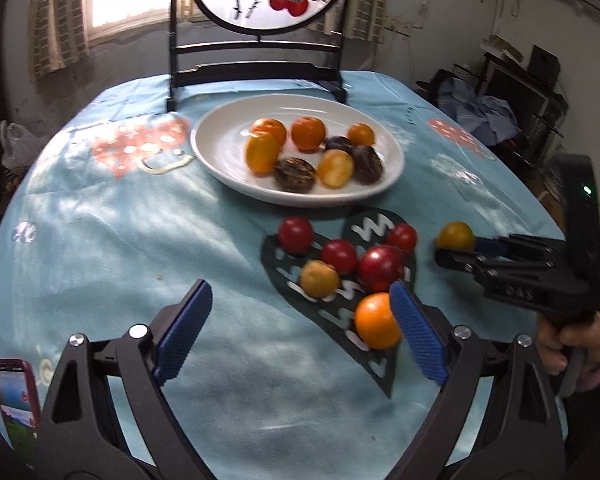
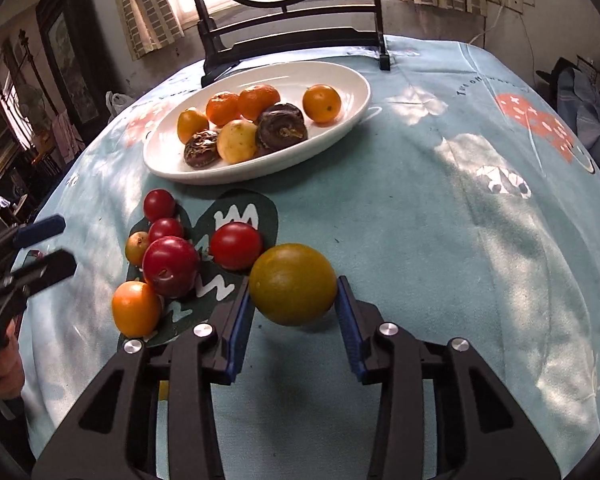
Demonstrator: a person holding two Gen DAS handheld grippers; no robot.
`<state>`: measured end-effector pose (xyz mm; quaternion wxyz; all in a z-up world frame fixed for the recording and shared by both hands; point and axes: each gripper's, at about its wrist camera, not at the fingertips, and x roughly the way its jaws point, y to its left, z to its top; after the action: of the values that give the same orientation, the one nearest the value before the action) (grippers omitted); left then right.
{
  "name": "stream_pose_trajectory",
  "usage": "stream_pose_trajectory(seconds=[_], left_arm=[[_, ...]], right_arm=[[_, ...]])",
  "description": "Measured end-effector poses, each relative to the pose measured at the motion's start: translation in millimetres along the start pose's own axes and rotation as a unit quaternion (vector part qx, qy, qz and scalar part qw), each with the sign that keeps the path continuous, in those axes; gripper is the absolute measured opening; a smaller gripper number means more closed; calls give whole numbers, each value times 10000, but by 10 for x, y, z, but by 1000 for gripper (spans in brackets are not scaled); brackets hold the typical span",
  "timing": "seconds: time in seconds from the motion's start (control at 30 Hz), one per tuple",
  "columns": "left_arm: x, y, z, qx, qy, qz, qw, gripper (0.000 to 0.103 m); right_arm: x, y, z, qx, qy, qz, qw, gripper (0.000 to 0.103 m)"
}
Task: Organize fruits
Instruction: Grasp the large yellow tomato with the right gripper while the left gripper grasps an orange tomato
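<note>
right tongs (image 2: pixel 294 316) pinching a yellow-orange fruit (image 2: pixel 293 284), lower centre of right wrist view, just above the desk (image 2: pixel 440 240). left tongs (image 1: pixel 300 332) spread wide, lower centre, orange fruit (image 1: pixel 376 320) touching its right pad. white plate (image 1: pixel 220 160) w/ fruits upper centre.

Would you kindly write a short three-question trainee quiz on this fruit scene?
1. True or false: the left gripper is shut on a fruit.
2. Which fruit sits between the right gripper fingers? A) a red fruit B) the yellow-green fruit C) a dark wrinkled fruit
3. Fill in: the loose fruits lie near a dark heart patch on the cloth, in front of the white ____.

Key
1. False: its jaws stand wide apart, with the orange fruit beside its right finger.
2. B: the pads flank it; contact looks close.
3. plate
</note>
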<state>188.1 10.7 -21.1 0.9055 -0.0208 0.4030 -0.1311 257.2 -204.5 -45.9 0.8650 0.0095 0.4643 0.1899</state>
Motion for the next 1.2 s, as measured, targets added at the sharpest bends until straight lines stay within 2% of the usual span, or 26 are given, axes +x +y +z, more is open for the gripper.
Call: stream_pose_trajectory(seconds=[0.07,0.13,0.23,0.3,0.4,0.57,0.8,1.07,1.2], left_arm=[[82,-104,-79,129,221,-280,9993,77],[173,-176,-150,205,409,-372,9983,65],[249,-198,-179,144,540,-528,9970,57],[264,-188,-162,30,533,-664,9964,56],[291,-171,-122,-133,504,-677,9963,55],[364,-224,-88,-212,618,-777,9948,47],[502,-276,-110,-229,843,-726,9935,36],[460,-295,-121,-179,720,-693,9948,36],[320,-279,-91,-195,433,-769,9959,36]], right_arm=[[12,-16,-1,94,51,49,9999,41],[2,12,-4,35,26,0,10000,41],[-5,49,-11,-49,18,-39,10000,41],[-2,64,-14,-73,18,-49,10000,41],[1,71,-10,-86,16,-46,10000,41],[-8,72,-12,-58,5,-40,10000,41],[-22,68,-11,-52,-11,-51,10000,41],[-42,67,-7,-56,-40,-24,10000,41],[-76,89,-4,-93,-119,21,9999,41]])
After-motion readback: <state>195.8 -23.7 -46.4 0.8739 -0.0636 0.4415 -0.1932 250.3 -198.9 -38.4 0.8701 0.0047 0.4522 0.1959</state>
